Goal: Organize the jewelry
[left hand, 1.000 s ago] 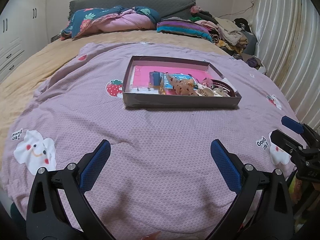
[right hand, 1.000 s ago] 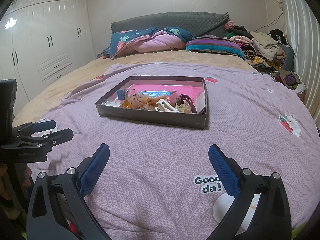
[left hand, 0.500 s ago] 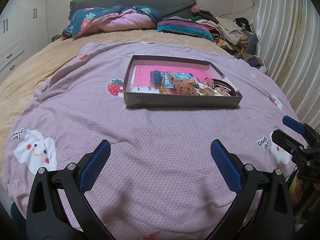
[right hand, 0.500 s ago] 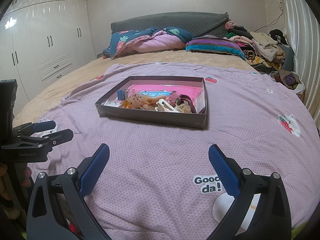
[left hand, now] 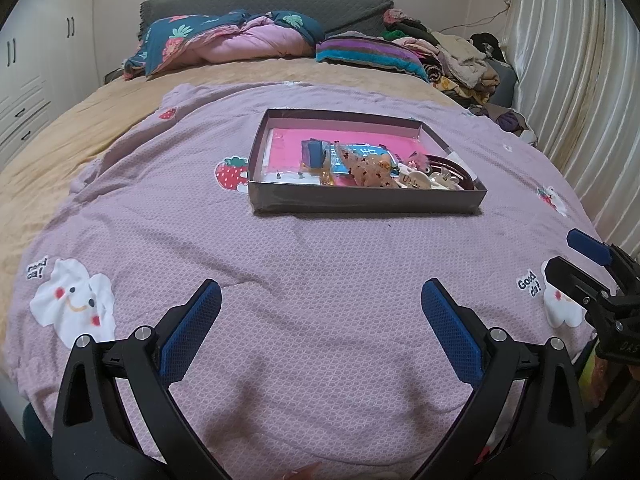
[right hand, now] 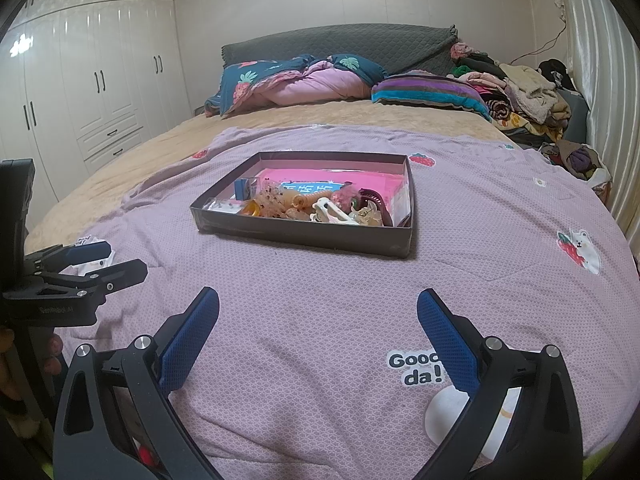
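A shallow dark box (left hand: pixel 362 201) (right hand: pixel 304 238) sits on the purple bedspread, lined pink inside. Along its near side lies a heap of hair clips and jewelry (left hand: pixel 384 168) (right hand: pixel 320 206), with a small blue box (left hand: pixel 316 152) (right hand: pixel 244 188) beside it. My left gripper (left hand: pixel 320 296) hovers over the spread well short of the box, open and empty. My right gripper (right hand: pixel 318 304) is likewise open and empty, also short of the box. Each gripper shows at the edge of the other's view: the right gripper (left hand: pixel 576 256) and the left gripper (right hand: pixel 116 260).
Purple cartoon-print bedspread (left hand: pixel 320 264) covers the near bed; a tan blanket (left hand: pixel 80 128) lies beyond. Pillows and a quilt (right hand: pixel 296 80) line the headboard, piled clothes (right hand: pixel 516 92) at back right. Curtain (left hand: pixel 580 80) on the right, white wardrobes (right hand: pixel 88 80) on the left.
The left wrist view has shifted very slightly; the box sits a little lower in it. Both grippers stay open and nothing has been picked up.
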Action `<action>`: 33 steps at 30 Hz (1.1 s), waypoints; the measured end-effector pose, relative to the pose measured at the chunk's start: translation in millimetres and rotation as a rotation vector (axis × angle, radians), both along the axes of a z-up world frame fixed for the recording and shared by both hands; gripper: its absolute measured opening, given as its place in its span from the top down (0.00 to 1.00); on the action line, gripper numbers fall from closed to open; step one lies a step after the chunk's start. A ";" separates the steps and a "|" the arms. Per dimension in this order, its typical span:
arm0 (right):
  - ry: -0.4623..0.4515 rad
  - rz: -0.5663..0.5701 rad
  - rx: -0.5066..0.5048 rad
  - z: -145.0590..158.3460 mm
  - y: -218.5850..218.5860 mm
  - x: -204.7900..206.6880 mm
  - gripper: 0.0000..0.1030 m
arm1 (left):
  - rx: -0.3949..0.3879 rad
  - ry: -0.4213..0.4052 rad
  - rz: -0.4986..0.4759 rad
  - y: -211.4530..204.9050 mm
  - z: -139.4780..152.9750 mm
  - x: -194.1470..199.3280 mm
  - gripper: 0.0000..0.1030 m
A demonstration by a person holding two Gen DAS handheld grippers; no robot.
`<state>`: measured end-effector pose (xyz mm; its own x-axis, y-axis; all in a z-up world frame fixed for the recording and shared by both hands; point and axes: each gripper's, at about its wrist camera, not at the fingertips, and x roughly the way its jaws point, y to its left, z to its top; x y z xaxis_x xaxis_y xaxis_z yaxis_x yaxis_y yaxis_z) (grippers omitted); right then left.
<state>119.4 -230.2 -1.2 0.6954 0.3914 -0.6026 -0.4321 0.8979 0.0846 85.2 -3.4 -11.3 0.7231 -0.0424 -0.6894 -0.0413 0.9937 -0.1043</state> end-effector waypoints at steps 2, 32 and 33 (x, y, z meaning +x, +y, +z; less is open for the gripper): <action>-0.001 -0.001 0.000 0.4 -0.9 0.1 0.04 | 0.000 0.001 0.000 0.8 -0.2 -0.8 0.09; 0.018 -0.124 0.006 -3.4 -39.0 44.6 0.04 | -0.046 0.094 0.153 50.1 -22.1 30.1 0.09; 0.018 -0.160 0.002 -4.9 -49.1 57.0 0.04 | -0.057 0.103 0.187 64.9 -24.5 37.3 0.09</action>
<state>176.4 -279.3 -6.2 0.7381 0.2774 -0.6150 -0.2816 0.9550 0.0927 122.4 61.5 -35.8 0.6483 0.0449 -0.7601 -0.2373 0.9605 -0.1456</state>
